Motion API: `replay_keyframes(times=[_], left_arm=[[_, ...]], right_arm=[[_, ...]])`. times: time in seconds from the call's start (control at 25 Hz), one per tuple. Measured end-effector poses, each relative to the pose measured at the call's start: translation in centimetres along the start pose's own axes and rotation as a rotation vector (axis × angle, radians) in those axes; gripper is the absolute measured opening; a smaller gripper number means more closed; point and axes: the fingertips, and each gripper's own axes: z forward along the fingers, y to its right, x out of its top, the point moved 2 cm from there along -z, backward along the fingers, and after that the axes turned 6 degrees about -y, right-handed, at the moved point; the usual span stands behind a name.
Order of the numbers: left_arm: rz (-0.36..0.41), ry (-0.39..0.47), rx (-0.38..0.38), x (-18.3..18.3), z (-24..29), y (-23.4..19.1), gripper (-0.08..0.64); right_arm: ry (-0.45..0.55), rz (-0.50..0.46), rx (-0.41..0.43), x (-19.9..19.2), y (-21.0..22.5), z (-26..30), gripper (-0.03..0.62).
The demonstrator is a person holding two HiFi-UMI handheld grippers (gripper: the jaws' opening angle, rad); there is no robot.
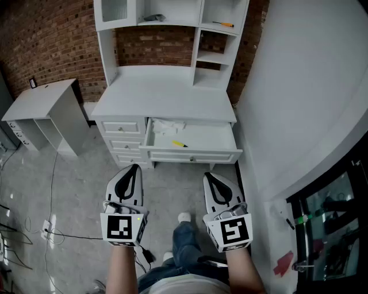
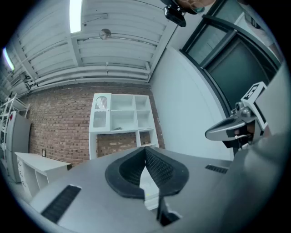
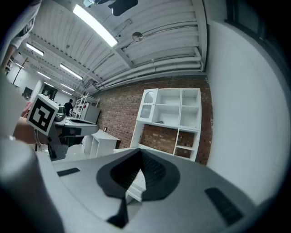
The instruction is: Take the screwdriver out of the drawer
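The yellow-handled screwdriver (image 1: 179, 143) lies in the open drawer (image 1: 192, 154) of the white desk (image 1: 164, 95). Both grippers hang side by side over the floor, well short of the drawer and pointing toward it. My left gripper (image 1: 135, 167) has its jaws together at the tips with nothing in them, and its own view shows the same (image 2: 145, 150). My right gripper (image 1: 207, 175) is likewise shut and empty (image 3: 140, 152). A second yellow-handled tool (image 1: 223, 24) rests on an upper right shelf of the hutch (image 1: 172, 17).
Crumpled white material (image 1: 168, 125) sits at the drawer's back left. A low white shelf unit (image 1: 43, 109) stands to the left. Cables (image 1: 40, 232) trail on the floor. A white wall (image 1: 299, 86) and a dark glass cabinet (image 1: 330, 221) close the right side. The person's legs (image 1: 185, 241) are below.
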Motion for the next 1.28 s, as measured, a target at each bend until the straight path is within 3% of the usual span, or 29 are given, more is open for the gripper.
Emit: replay_keyframes(times=[0.28,0.6,1.04,1.28], left_arm=[[-0.003,0.005,-0.004,0.1,1.4,1.3,0.012],[-0.015,0.000,-0.012,-0.4,6.0,0.3,0.012],[-0.049,-0.075,-0.029,-2.8,19.4,-2.4,0.012],[-0.053,-0.104,0.009,-3.2,27.2,-3.9,0.014]], right_arm=[[0.031,-0.016,-0.015,0.1,2.2,0.1,0.011],[0.059,-0.022,0.011,0.4,4.3,4.6,0.011],[0.012,0.030,0.007,-0.9,11.6,16.8,0.011],[-0.021,0.050,0.030,-1.9,17.1,23.4,0.011]])
